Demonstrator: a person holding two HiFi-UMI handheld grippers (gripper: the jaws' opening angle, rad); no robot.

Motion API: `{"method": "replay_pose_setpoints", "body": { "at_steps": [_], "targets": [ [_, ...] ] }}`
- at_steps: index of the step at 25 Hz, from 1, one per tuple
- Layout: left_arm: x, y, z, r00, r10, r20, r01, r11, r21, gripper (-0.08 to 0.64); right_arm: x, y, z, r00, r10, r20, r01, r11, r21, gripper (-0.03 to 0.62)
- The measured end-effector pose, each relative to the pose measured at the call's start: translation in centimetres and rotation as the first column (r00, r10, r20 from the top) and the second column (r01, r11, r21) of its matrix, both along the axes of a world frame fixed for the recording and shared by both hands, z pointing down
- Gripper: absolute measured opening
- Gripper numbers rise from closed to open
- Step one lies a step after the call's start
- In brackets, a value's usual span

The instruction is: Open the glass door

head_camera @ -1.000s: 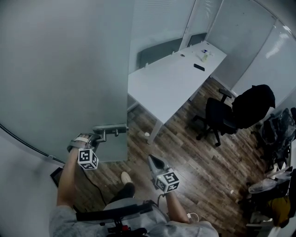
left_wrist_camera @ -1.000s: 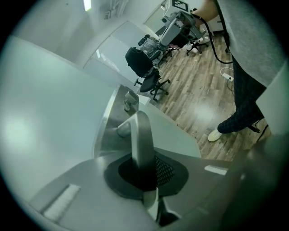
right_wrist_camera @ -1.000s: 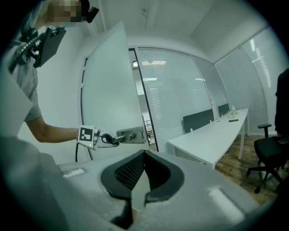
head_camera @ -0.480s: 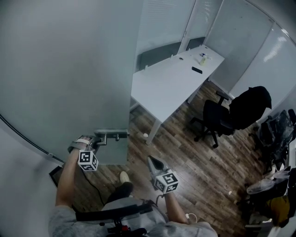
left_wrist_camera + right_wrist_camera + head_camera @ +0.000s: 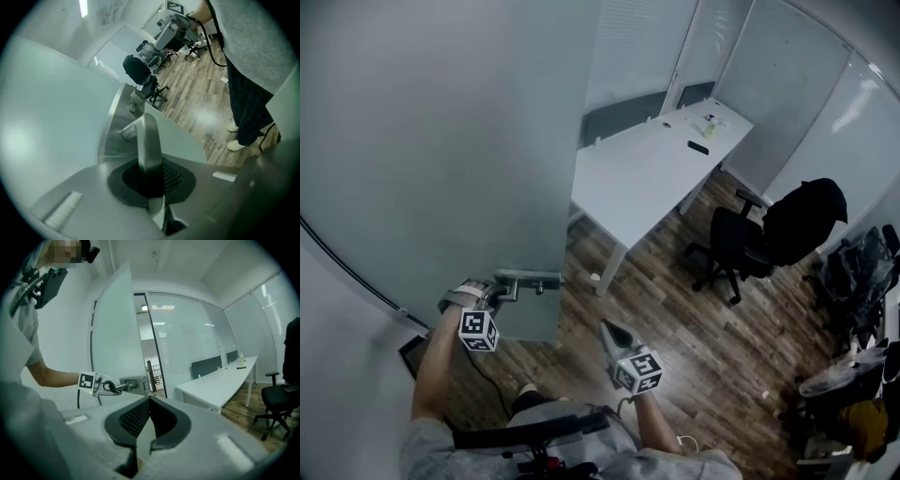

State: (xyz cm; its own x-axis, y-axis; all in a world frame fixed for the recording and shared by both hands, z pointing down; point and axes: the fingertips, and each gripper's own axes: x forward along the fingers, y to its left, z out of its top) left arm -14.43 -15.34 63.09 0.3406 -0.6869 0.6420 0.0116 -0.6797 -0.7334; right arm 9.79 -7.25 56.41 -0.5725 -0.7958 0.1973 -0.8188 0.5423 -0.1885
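The frosted glass door (image 5: 441, 141) fills the left of the head view and stands partly open. Its metal lever handle (image 5: 525, 278) sits on a plate at the door's free edge. My left gripper (image 5: 494, 292) is shut on that lever. In the left gripper view the lever (image 5: 147, 136) rises straight out from between the pads of the left gripper (image 5: 151, 178). My right gripper (image 5: 610, 329) hangs in the air over the floor, to the right of the door, shut with nothing in it. The right gripper view shows the door (image 5: 115, 333) edge-on, with the left gripper (image 5: 110, 387) on the handle (image 5: 130, 384).
A long white desk (image 5: 647, 173) stands just beyond the door's edge, with small items at its far end. A black office chair (image 5: 736, 239) and piled bags (image 5: 853, 272) lie to the right. Glass partitions (image 5: 787, 84) close off the back. The floor is wood planks (image 5: 694, 328).
The door's free edge, the handle and my left gripper on it have shifted right in the head view. The person's foot has drawn back. The right gripper barely moved.
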Motion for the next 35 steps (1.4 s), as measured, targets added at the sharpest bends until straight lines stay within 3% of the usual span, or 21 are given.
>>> {"method": "replay_pose_setpoints", "body": {
  "at_steps": [9, 23, 35],
  "targets": [
    [0.5, 2.4, 0.5, 1.0, 0.027, 0.007, -0.027, 1.0, 0.011, 0.02, -1.9, 0.9, -0.9, 0.999, -0.031, -0.021, 0.032, 0.999, 0.031, 0.002],
    [0.0, 6.3, 0.0, 0.993, 0.112, 0.023, -0.112, 0.993, 0.031, 0.005, -2.8, 6.4, -3.0, 0.992, 0.123, 0.006, -0.123, 0.99, 0.067, 0.002],
    [-0.5, 10.6, 0.0, 0.986, 0.165, 0.029, -0.166, 0.985, 0.051, 0.006, -3.0, 12.5, -1.3, 0.986, 0.169, 0.007, -0.17, 0.984, 0.049, 0.002]
  ]
}}
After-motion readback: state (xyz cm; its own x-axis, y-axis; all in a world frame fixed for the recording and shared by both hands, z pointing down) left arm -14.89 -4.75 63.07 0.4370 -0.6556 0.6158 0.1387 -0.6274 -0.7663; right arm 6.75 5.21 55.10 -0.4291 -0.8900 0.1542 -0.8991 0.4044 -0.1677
